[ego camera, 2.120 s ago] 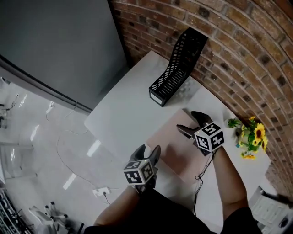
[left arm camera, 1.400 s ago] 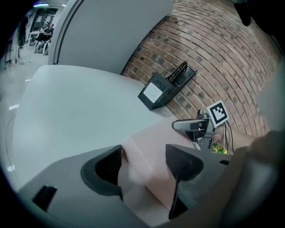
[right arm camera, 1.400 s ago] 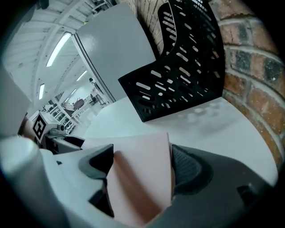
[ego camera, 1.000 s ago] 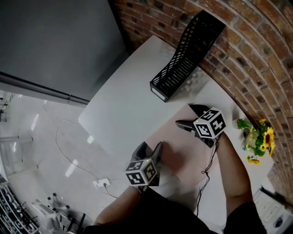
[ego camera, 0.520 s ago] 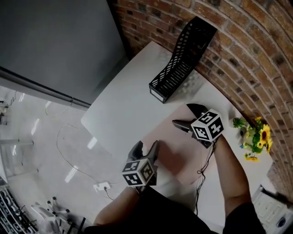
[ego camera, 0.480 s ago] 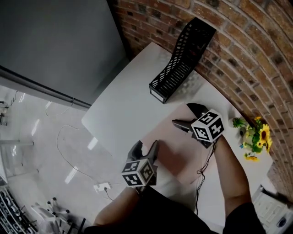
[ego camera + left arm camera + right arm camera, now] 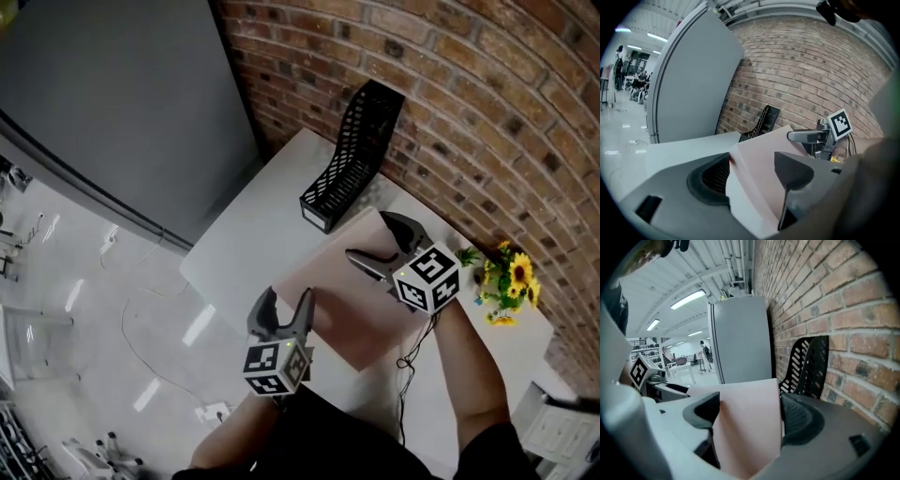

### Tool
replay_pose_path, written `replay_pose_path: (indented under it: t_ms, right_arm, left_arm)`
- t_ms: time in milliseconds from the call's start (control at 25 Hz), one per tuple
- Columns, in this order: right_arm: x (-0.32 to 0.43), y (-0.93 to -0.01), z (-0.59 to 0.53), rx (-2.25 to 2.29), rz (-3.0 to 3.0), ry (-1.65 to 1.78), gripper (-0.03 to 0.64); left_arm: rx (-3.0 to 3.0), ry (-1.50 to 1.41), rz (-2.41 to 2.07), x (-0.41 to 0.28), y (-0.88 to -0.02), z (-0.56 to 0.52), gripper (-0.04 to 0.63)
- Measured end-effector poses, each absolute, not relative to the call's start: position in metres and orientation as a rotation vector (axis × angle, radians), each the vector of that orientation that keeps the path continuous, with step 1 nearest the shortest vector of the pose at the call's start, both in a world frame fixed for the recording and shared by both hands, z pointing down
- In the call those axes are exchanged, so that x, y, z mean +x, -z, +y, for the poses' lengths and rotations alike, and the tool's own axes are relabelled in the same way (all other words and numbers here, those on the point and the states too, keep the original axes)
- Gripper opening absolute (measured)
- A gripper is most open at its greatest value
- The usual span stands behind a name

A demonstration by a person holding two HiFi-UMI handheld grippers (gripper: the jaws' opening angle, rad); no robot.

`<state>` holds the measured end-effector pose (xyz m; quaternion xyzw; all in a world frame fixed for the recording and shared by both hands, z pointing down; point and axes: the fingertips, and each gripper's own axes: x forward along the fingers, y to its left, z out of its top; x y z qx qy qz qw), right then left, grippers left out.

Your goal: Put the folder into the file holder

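Note:
A pale pink folder [image 7: 342, 298] lies across the white table [image 7: 248, 234], between my two grippers. My left gripper [image 7: 286, 295] is at its near left corner, jaws apart, and in the left gripper view the folder [image 7: 759, 157] runs between them. My right gripper [image 7: 366, 236] stands open at the folder's far edge. In the right gripper view the folder [image 7: 745, 423] fills the gap between the jaws. The black mesh file holder [image 7: 349, 155] stands upright against the brick wall, just beyond the folder's far corner. It also shows as the file holder [image 7: 764, 121] and the file holder [image 7: 806, 364].
A bunch of yellow flowers [image 7: 506, 281] sits on the table at the right, by the brick wall [image 7: 487, 84]. A tall grey panel [image 7: 112, 94] stands left of the table. The table's left edge drops to a pale floor with a cable [image 7: 150, 300].
The head view has swung, so the table sits higher and more central. The left gripper has closed in on the folder's near corner. The right gripper keeps its place at the far edge.

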<state>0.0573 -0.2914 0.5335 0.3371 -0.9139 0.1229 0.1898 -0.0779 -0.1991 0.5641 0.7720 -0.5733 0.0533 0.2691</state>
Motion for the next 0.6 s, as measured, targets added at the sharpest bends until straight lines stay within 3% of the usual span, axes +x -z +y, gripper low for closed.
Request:
replay_pose_path:
  t_ms: [600]
  right_arm:
    - [0.062,-0.437,-0.246,1.096,-2.707,-0.190,0.416]
  left_arm:
    - [2.343,-0.027,-1.735,-0.090,-0.454,-0.180,0.296]
